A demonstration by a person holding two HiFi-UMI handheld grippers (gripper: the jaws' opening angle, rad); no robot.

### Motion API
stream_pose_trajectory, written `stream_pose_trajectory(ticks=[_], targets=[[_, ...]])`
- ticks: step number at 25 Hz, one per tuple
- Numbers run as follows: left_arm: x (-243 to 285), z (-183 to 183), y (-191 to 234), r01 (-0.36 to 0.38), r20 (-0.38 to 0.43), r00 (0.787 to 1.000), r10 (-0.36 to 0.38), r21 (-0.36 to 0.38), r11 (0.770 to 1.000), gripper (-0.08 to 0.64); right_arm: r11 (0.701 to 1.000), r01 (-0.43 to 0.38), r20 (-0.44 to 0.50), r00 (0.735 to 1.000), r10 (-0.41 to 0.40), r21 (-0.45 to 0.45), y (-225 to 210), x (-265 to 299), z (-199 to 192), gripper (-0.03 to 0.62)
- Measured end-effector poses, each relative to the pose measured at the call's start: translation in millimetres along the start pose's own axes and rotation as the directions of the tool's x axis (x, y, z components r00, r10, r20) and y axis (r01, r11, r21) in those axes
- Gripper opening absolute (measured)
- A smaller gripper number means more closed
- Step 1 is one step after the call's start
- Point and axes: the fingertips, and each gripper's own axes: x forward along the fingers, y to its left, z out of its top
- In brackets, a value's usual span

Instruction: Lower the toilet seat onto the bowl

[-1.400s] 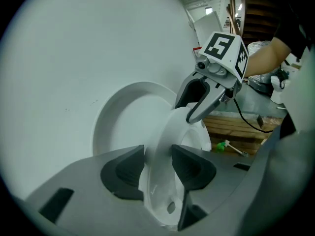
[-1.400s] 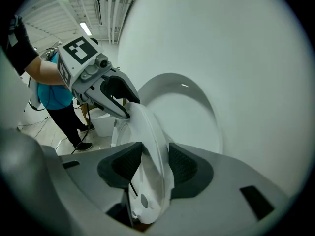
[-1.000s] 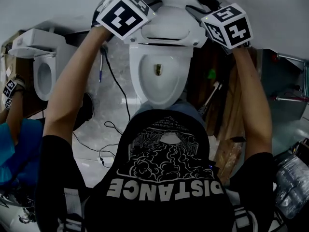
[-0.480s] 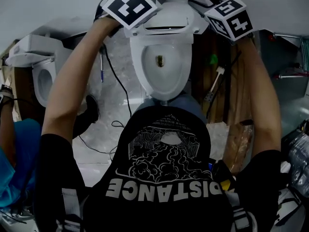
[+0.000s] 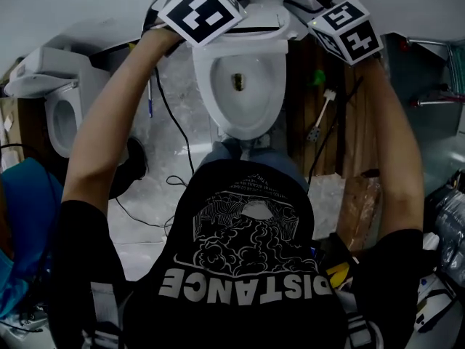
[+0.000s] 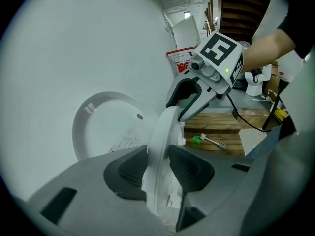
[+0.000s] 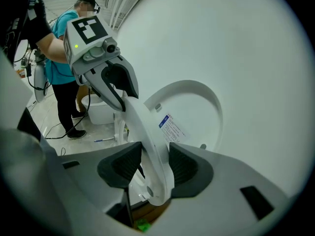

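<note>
Head view: both markered cubes sit at the top of the frame, either side of the white ceramic toilet bowl [image 5: 251,126]. The jaws themselves do not show there; only the gripper views do.

Left gripper [image 6: 158,163]: we see the white plastic ring-shaped toilet seat [image 6: 165,127] edge-on between its two dark pads, which press on both faces. The jaws stand roughly halfway apart, closed on the seat's left rim.

Right gripper [image 7: 155,163]: same picture on the seat's opposite rim, with the pads clamped on it and the jaws fairly wide because of the rim's thickness.

Each gripper view shows the other gripper across the seat, gripping higher up the ring.

Seat position: raised and tilted, well apart from the bowl and hinged at its rear. It stands off the white oval lid with the printed label [image 6: 113,124], which is upright behind it. Only the gripper views show that gap.

Only the head view shows the bowl's rim, which is bare below the seat.

Surroundings:
- Wooden boards [image 5: 349,144] lie close on the bowl's right, with a small green-headed tool with a pale handle [image 6: 198,141] on them.
- On the bowl's left is pale floor with a black cable [image 5: 171,129] and a blue pen [image 7: 106,140].
- A second white toilet [image 5: 62,100] stands well apart.
- A person in a teal shirt [image 7: 56,68] stands beyond it.
</note>
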Motion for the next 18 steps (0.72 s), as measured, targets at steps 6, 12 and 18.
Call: stream_pose_trajectory(ticks=[6, 12, 18], targets=[[-7, -8, -20, -0.01, -0.033, 0.999, 0.01, 0.011, 1.0, 0.152, 0.999, -0.014, 0.008, 1.0, 0.014, -0.04, 18, -10, -8, 0.174], [-11, -14, -52, 0.0, -0.054, 0.999, 0.0, 0.0, 1.0, 0.152, 0.994, -0.052, 0.043, 0.997, 0.057, -0.097, 38, -22, -18, 0.164], [-17, -20, -90, -0.028, -0.078, 0.997, 0.029, 0.006, 1.0, 0.153, 0.979, -0.104, 0.052, 0.992, 0.114, -0.174, 65, -38, -35, 0.153]])
